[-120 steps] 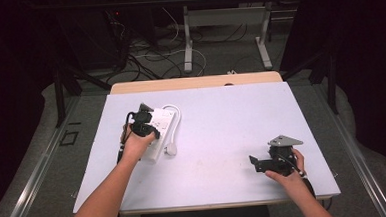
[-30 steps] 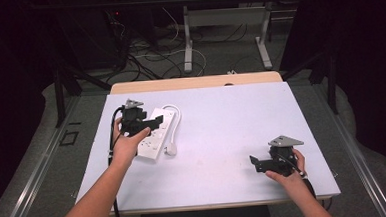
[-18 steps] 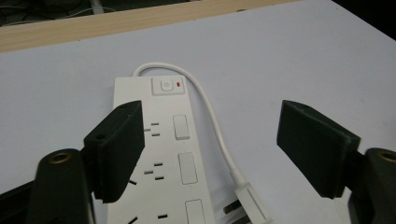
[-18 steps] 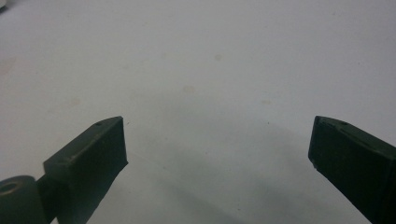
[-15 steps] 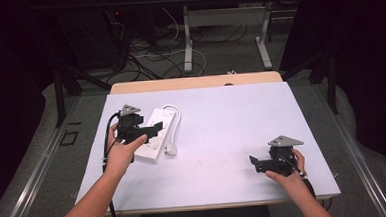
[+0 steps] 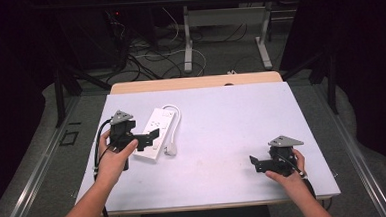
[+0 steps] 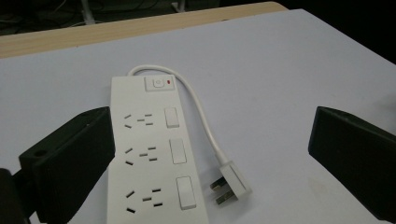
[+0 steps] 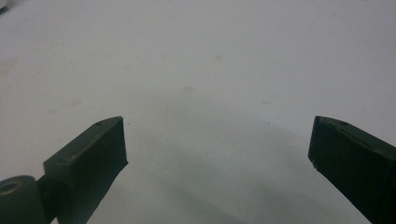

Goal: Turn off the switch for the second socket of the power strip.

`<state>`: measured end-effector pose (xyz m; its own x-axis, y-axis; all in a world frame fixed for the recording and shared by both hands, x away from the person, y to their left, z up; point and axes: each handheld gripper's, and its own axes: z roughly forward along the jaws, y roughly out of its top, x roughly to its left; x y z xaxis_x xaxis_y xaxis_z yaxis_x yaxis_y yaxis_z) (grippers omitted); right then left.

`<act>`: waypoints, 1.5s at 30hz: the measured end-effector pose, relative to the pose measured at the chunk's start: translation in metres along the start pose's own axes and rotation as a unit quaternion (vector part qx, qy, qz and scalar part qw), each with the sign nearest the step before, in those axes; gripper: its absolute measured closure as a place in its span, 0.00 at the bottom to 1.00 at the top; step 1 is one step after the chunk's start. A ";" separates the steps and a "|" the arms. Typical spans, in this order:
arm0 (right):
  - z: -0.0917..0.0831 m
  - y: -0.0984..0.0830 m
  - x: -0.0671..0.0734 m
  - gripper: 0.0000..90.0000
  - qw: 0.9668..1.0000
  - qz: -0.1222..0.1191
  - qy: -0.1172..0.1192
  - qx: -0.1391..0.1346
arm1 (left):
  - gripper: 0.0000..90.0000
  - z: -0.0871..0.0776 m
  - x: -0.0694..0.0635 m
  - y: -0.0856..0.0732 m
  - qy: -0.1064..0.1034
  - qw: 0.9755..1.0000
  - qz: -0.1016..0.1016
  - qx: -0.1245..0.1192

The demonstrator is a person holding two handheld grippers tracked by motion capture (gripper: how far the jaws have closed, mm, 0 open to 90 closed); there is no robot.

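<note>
**Power strip lies flat, both tongs wide apart**

Power strip (image 6: 154,133) is white and lies flat on the left part of the counter (image 6: 222,122). Its long side runs slantwise, from near the person's left hand up and away to the right. The end with the switch (image 7: 159,84) points to the far side. The three rows of holes face up. Its short white cord (image 7: 205,126) curls out from the far end and comes back down the right side. The plug (image 7: 229,189) lies flat just beside the strip.

The left tongs (image 6: 147,138) sit at the strip's near left edge. Its jaws have just been opening and now stand wide apart. They hold nothing, though the strip lies partly between them.

The right tongs (image 6: 254,163) are well apart from the strip, near the front right of the counter. Its jaws are wide apart too, with bare counter between them.
</note>
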<state>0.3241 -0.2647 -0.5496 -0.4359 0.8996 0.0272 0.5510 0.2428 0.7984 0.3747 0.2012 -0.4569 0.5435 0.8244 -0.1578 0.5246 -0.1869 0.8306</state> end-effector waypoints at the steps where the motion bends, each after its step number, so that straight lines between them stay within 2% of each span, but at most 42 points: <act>1: 0.000 0.000 0.000 0.04 1.000 0.000 -0.001 -0.001 | 0.01 -0.002 -0.001 -0.001 -0.003 1.000 -0.003 -0.001; 2: 0.000 0.000 0.000 0.04 1.000 0.000 0.001 -0.001 | 0.01 -0.005 -0.001 -0.002 -0.002 1.000 0.000 -0.003; 3: 0.000 0.000 0.000 0.04 1.000 0.001 0.000 0.000 | 0.01 -0.007 -0.001 -0.003 -0.003 1.000 -0.006 -0.003; 5: 0.000 0.000 0.000 0.04 1.000 0.000 0.000 -0.001 | 0.01 -0.012 0.000 -0.005 -0.001 1.000 0.001 -0.006; 8: 0.000 0.000 0.000 0.04 1.000 0.000 -0.001 -0.002 | 0.01 -0.019 -0.001 -0.008 0.004 1.000 -0.007 -0.008; 13: 0.000 0.000 0.000 0.04 1.000 0.001 0.000 -0.001 | 0.01 -0.029 0.003 -0.016 0.018 1.000 -0.006 -0.008; 21: 0.000 0.000 0.000 0.04 1.000 0.001 0.000 -0.002 | 0.01 -0.041 0.014 -0.034 0.037 0.999 -0.025 -0.015; 28: 0.000 0.000 0.000 0.04 1.000 0.001 0.000 -0.002 | 0.01 -0.048 0.030 -0.053 0.060 0.997 -0.050 -0.019; 33: 0.000 0.000 0.000 0.04 1.000 0.004 0.000 -0.002 | 0.01 -0.052 0.042 -0.067 0.069 0.995 -0.075 -0.021; 45: 0.000 0.000 0.000 0.04 1.000 0.002 -0.004 0.000 | 0.01 -0.055 0.060 -0.097 0.085 0.990 -0.107 -0.026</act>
<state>0.3242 -0.2646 -0.5497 -0.4277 0.9036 0.0247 0.5522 0.2395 0.7986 0.3206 0.2978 -0.5175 0.3034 0.9209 -0.2446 0.5786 0.0259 0.8152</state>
